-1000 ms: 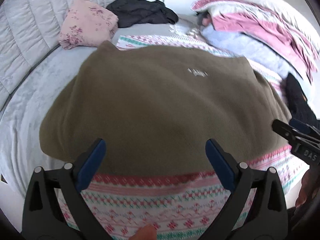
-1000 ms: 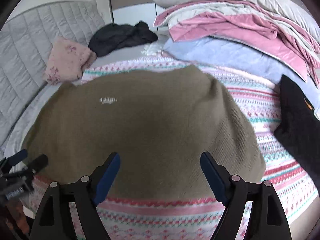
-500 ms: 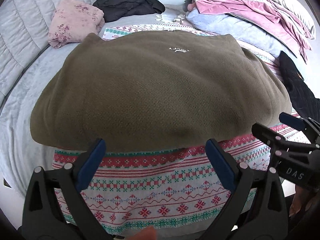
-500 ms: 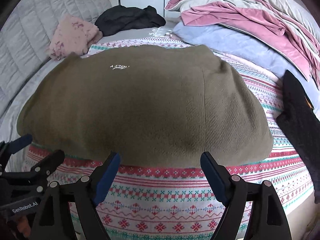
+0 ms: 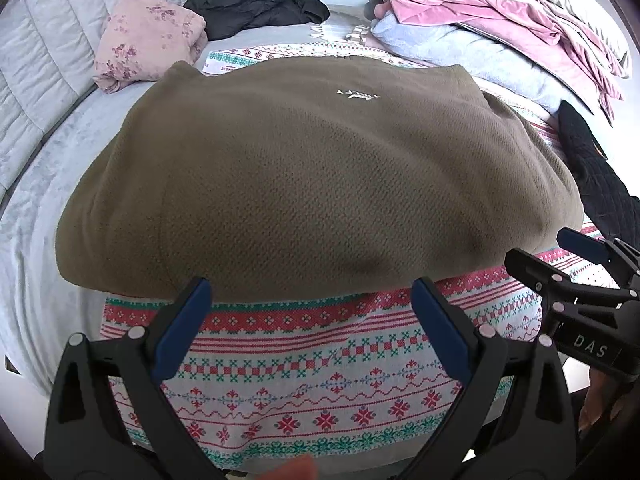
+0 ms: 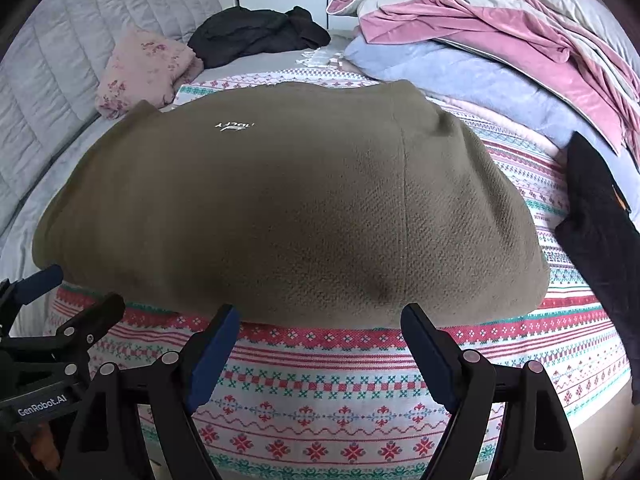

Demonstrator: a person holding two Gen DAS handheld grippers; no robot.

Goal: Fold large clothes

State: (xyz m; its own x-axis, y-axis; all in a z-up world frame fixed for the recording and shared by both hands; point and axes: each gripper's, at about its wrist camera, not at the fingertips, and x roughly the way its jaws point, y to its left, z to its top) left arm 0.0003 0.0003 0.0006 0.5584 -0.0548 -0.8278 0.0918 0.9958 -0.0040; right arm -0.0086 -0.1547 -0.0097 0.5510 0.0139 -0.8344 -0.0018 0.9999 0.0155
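A large olive-brown fleece sweater (image 5: 312, 176) lies folded on a patterned red, green and white blanket (image 5: 320, 364) on the bed; it also shows in the right wrist view (image 6: 288, 208), with a small white logo near its far edge. My left gripper (image 5: 310, 292) is open and empty, hovering just short of the sweater's near edge. My right gripper (image 6: 320, 316) is open and empty, also just short of that edge. Each gripper shows at the side of the other's view.
A folded pink floral garment (image 5: 148, 40) and a black garment (image 5: 256, 4) lie at the back left. A pile of pink, grey and blue bedding (image 5: 500, 28) fills the back right. Another black garment (image 6: 600, 220) lies at the right, on the blanket.
Both grippers have pulled back from over the sweater toward the near edge of the bed. More of the patterned blanket now shows in front. The sweater lies still.
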